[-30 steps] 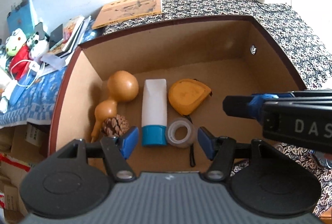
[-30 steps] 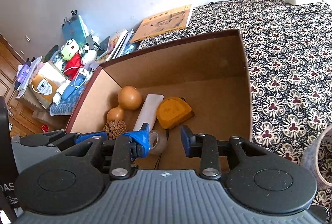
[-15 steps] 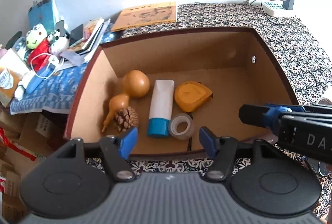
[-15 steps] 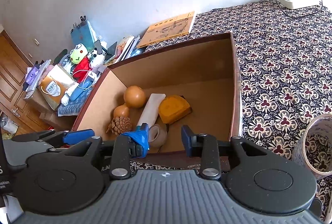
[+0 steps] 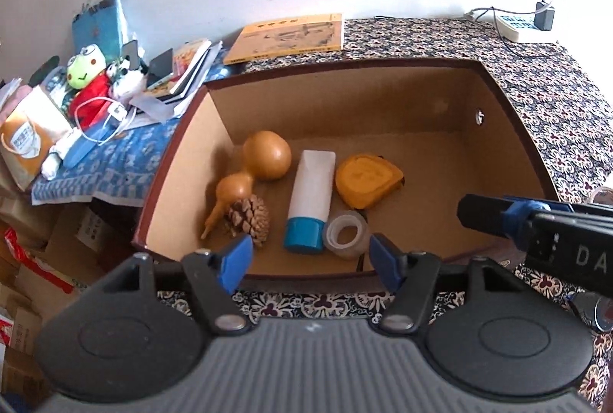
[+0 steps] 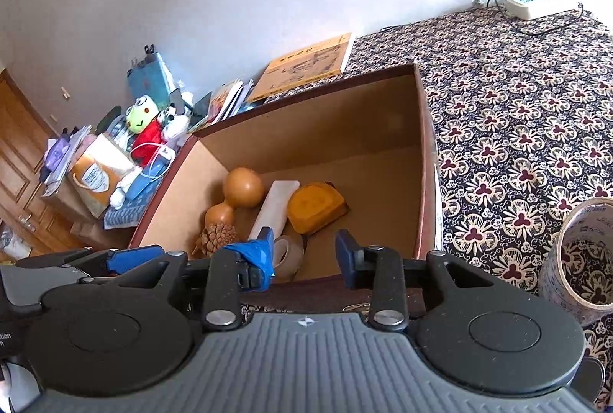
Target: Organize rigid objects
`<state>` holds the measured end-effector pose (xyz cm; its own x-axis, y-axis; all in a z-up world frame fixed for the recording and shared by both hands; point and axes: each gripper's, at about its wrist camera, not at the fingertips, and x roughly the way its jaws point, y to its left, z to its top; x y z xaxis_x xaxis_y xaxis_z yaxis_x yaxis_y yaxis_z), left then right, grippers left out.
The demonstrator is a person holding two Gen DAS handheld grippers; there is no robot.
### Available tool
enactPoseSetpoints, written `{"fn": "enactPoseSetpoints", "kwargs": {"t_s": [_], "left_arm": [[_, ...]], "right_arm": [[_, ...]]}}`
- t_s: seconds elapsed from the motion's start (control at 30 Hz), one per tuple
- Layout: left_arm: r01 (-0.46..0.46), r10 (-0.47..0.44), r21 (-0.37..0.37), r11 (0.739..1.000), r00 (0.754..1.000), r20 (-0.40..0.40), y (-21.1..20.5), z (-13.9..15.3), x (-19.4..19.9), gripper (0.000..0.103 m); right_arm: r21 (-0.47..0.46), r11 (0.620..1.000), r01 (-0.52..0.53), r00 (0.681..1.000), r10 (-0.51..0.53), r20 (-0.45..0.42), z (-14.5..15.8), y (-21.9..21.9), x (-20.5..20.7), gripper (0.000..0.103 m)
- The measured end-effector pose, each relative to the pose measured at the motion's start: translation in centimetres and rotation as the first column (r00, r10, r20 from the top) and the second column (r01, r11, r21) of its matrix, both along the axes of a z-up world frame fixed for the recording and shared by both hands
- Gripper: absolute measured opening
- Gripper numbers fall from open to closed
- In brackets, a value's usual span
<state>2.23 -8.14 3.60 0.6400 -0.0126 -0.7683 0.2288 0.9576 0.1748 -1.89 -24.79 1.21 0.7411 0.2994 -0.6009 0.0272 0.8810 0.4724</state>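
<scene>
An open cardboard box [image 5: 513,129] [image 6: 425,160] stands on the patterned cloth. Inside lie a gourd [image 5: 260,164] [image 6: 237,194], a pine cone [image 5: 247,217] [image 6: 216,236], a white tube with a blue cap [image 5: 310,198] [image 6: 274,208], an orange tape measure [image 5: 366,179] [image 6: 314,208] and a clear tape roll [image 5: 345,235] [image 6: 287,254]. My left gripper [image 5: 310,261] is open and empty, above the box's near rim. My right gripper [image 6: 306,256] is open and empty, just right of the left one; it shows in the left wrist view [image 5: 498,217].
A large tape roll [image 6: 582,256] stands on the cloth right of the box. A yellow book [image 5: 287,37] lies behind the box, a power strip [image 5: 525,26] at the far right. Plush toys [image 5: 95,83], books and cartons crowd the left.
Both grippers have pulled back and up from the box; its whole near rim and the cloth in front now show. The objects in the box have not moved.
</scene>
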Motion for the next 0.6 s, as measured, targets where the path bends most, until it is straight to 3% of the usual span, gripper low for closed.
{"fn": "enactPoseSetpoints", "kwargs": {"t_s": [0.6], "left_arm": [[0.162,-0.161,0.005,0.987,0.985,-0.055,3.6,-2.0,4.5,0.069]], "right_arm": [[-0.071,0.979,0.19,0.981,-0.191,-0.013,-0.6,5.3,2.0,0.02]]}}
